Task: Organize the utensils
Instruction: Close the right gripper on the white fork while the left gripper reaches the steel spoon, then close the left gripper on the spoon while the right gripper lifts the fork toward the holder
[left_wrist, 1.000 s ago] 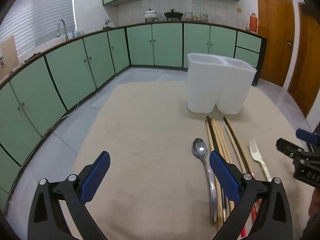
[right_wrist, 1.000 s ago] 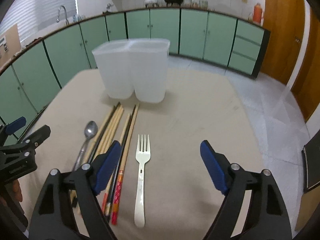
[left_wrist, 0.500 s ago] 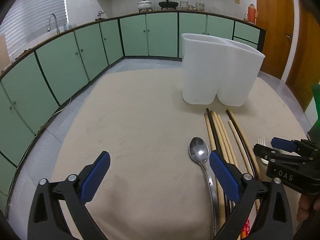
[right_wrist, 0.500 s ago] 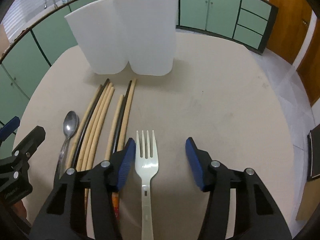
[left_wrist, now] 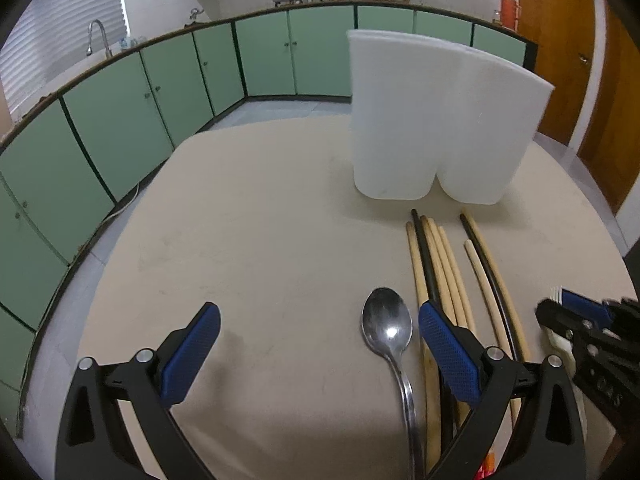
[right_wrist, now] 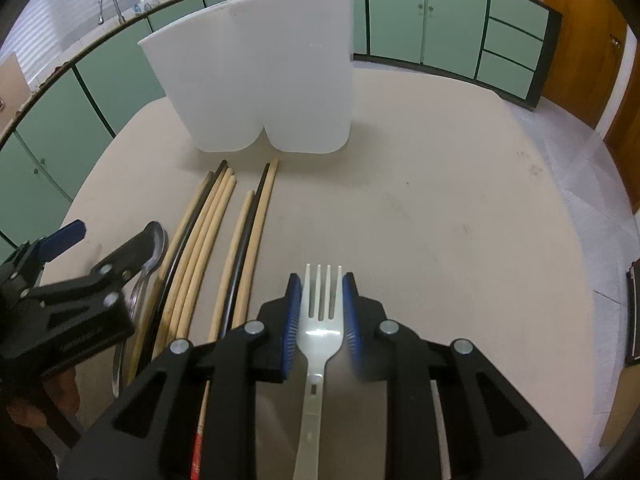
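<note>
Right tool point(right_wrist: 319, 312): blue pads closing on either side of the white plastic fork point(right_wrist: 321, 320), which lies flat on the beige round worktop point(right_wrist: 440, 220); small gaps remain at the fork head. Left tool point(left_wrist: 318, 348): spread wide, nothing between the pads, hovering beside the shiny metal spoon point(left_wrist: 387, 326). Wooden and black chopsticks point(right_wrist: 224, 232) lie between spoon and fork. Farther back stands the white two-compartment plastic holder point(right_wrist: 260, 76), upright.

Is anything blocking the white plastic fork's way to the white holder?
Nothing visible: bare table lies between the white plastic fork, which the closing right tongs straddle, and the white two-compartment holder.
</note>
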`<state>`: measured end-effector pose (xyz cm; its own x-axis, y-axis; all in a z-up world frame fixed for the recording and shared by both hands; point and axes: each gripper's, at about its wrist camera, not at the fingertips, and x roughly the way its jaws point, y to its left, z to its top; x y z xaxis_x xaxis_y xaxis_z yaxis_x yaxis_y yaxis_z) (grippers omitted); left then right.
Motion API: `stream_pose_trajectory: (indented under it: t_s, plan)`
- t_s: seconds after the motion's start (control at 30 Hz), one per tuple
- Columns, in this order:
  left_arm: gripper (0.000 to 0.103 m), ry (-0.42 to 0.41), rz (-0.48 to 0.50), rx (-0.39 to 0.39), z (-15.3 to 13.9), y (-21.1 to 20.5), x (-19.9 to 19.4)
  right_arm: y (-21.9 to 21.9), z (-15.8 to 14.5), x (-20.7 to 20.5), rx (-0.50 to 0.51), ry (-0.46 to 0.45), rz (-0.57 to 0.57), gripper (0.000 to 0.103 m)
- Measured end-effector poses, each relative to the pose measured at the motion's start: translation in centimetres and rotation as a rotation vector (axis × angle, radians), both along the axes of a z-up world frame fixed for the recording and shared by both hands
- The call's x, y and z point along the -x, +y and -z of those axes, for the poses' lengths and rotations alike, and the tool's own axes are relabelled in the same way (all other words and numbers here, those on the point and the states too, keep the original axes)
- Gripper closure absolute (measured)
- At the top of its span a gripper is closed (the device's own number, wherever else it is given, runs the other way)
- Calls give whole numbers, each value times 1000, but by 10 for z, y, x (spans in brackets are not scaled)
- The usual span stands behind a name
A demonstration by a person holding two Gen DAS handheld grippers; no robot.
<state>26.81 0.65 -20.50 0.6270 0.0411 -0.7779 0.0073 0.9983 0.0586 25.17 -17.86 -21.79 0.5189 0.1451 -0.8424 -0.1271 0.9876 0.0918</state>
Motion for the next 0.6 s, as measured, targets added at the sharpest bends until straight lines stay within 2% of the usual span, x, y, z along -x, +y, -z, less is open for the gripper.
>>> stream_pose_trajectory:
  t_s: [0.2,0.47,0.6]
  plan:
    - [7,41,-20,17,7,0,-12,0,0,1,-5,-12,-5,82]
    - [17,76,-26,64,11,0,-17,0,1,6,-16,-17,-8,82]
    - [35,78,-2,79,9,-2,-17,0,0,5,-15,-10,-14,82]
